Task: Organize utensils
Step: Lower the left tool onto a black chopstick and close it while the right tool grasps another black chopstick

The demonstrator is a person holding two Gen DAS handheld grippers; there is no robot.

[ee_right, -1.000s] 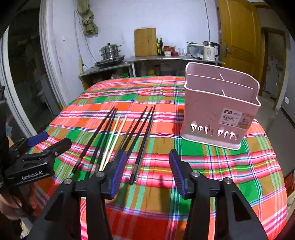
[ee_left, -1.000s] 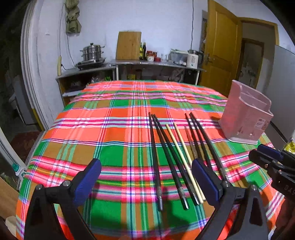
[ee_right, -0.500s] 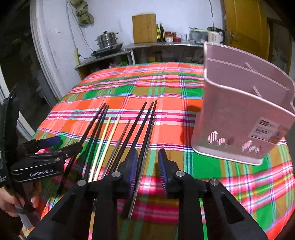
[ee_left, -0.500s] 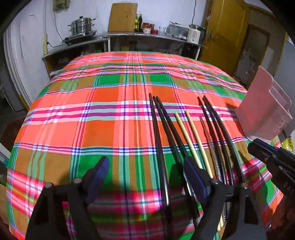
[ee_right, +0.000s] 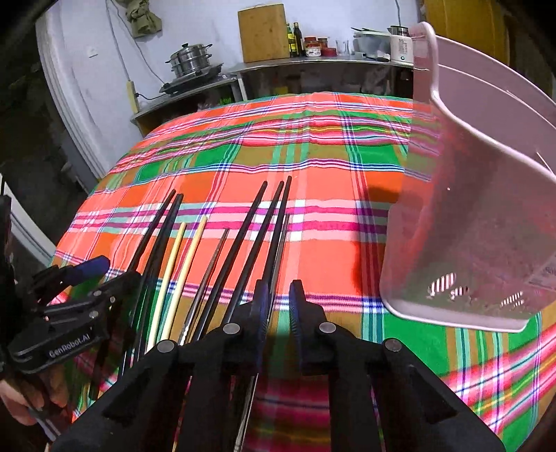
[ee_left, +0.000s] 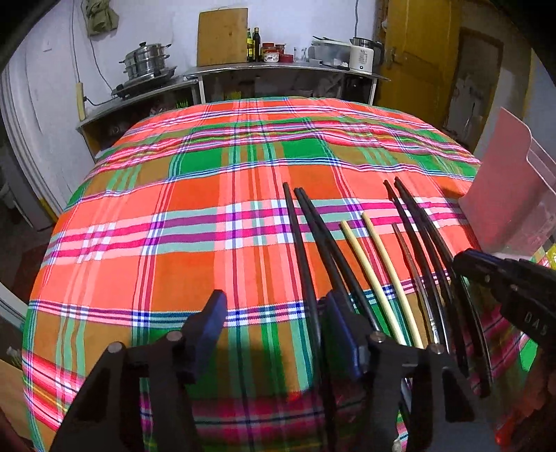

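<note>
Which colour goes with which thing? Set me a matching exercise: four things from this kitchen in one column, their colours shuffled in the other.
Things:
1. utensil basket
2. steamer pot
3. cutting board
4. door

Colours:
A. silver
B. yellow
C. pink
D. brown

Pairs: 1-C, 2-A, 3-D, 4-B
</note>
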